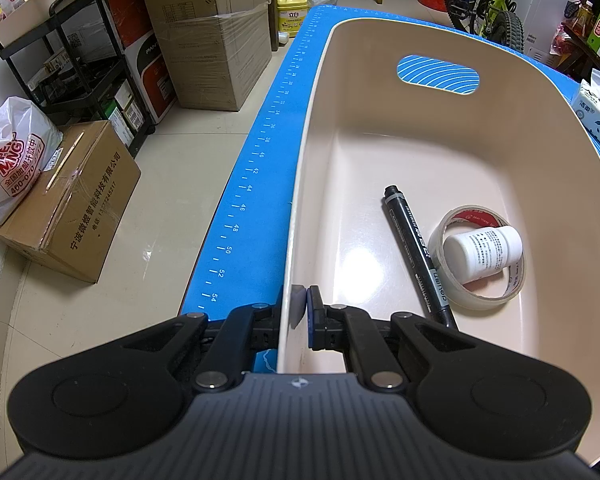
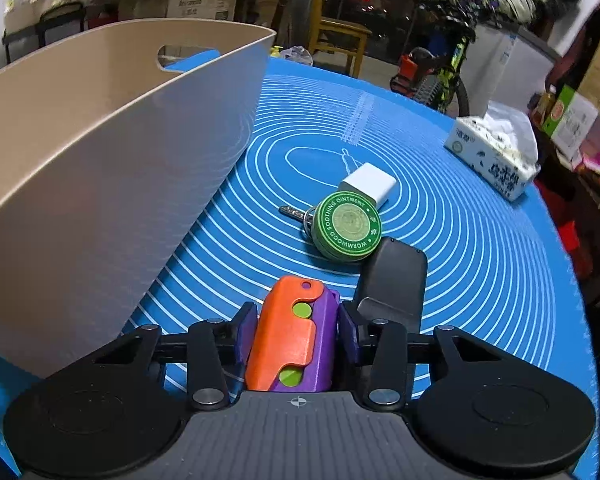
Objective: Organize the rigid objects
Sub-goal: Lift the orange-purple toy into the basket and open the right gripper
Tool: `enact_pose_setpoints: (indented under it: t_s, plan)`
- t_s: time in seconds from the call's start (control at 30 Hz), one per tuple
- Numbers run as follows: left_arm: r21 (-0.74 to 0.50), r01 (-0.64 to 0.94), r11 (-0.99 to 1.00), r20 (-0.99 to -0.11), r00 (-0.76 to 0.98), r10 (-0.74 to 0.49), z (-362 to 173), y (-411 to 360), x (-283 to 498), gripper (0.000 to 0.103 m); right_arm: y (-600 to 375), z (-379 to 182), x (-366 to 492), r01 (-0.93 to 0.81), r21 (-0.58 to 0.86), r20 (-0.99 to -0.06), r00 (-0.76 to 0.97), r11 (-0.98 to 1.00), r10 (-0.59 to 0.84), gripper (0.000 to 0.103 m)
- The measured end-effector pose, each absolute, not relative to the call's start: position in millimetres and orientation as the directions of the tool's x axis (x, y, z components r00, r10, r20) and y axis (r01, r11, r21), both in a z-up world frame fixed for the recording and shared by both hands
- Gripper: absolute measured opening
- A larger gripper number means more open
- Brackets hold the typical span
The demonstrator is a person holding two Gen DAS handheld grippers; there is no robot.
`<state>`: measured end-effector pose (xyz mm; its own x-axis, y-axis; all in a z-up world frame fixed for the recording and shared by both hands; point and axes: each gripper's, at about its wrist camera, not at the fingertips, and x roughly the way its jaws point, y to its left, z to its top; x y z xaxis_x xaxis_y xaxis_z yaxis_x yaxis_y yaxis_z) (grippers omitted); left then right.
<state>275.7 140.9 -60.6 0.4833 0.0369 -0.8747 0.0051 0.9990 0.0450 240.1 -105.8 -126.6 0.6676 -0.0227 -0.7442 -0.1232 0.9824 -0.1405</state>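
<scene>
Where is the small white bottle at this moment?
In the left wrist view, the white bottle lies on its side inside the beige bin, at its lower right, resting in the ring of the tape roll, just right of the black marker.

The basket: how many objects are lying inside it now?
3. In the basket, a black marker lies left of a tape roll; a white bottle rests inside the roll. The near corner is hidden.

Tissue pack (image 2: 494, 162), bicycle (image 1: 490, 2), cardboard boxes (image 1: 208, 32)
</scene>
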Motion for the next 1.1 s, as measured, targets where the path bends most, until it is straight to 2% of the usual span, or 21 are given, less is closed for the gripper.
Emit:
enact_pose_setpoints:
  t_s: [0.1,0.4,0.7,0.87,1.1]
  plan:
    - [0.045,0.005,0.999,-0.875,0.483,0.037,-60.5,141.1,275.6,0.009,-111.1,-124.8,238.8,-0.098,-0.087,-0.742,0.671,0.991,0.001,0.048]
    - [0.045,0.005,0.999,-0.875,0.483,0.037,-60.5,141.1,275.7,0.009,-112.9,-110.9,234.5,-0.069,-0.094,-0.69,0.724,0.993,-0.015,0.048]
    - [0.045,0.005,0.999,-0.875,0.483,0.037,-60.5,141.2,275.7,0.009,-115.7,-62.5,238.5,-0.047,-0.055,-0.581,0.814,0.997,0.006,0.048]
    - [0.045,0.005,0.999,-0.875,0.483,0.037,-60.5,141.3,275.7,0.009,-106.4,-26.8,253.5,-0.089,-0.024,-0.518,0.853,0.996,0.064,0.048]
    - [0.045,0.005,0.999,-0.875,0.483,0.037,-60.4,141.2,275.7,0.009,-65.1,-13.6,282.3,-0.227,-0.031,-0.522,0.835,0.973,0.177,0.048]
